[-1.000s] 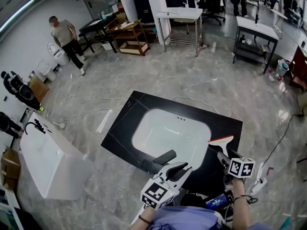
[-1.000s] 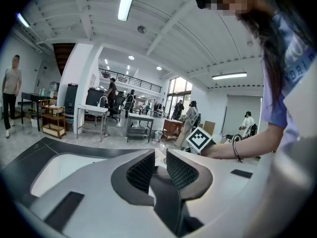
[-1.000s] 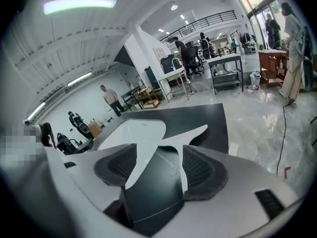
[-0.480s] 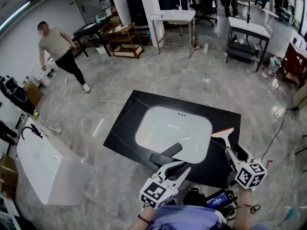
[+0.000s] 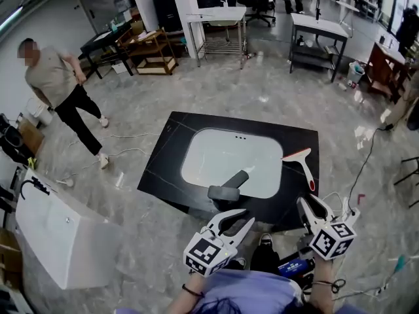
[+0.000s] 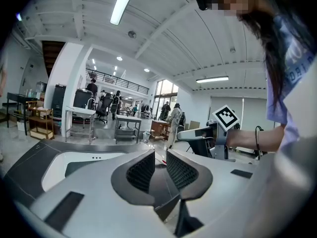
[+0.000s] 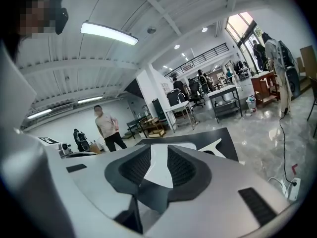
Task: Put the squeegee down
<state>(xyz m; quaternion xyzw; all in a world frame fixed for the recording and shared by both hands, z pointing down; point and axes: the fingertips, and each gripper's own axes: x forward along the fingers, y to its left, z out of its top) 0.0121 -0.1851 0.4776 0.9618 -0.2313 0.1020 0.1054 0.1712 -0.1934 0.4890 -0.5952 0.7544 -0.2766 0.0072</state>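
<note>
squeegee (image 5: 300, 165) lying flat on blk slab (image 5: 167, 165), just R of white basin (image 5: 216, 156) | R tongs (image 5: 313, 203) closing, nothing btwn, hovering apart from squeegee | L tongs (image 5: 247, 218) staying slightly spread, empty

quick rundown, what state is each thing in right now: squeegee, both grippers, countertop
squeegee, lying flat on the black countertop, right of the white basin, held by neither gripper
right gripper, jaws closing, nothing between them
left gripper, jaws a narrow gap apart, nothing between them
black countertop, lying flat on the floor
</note>
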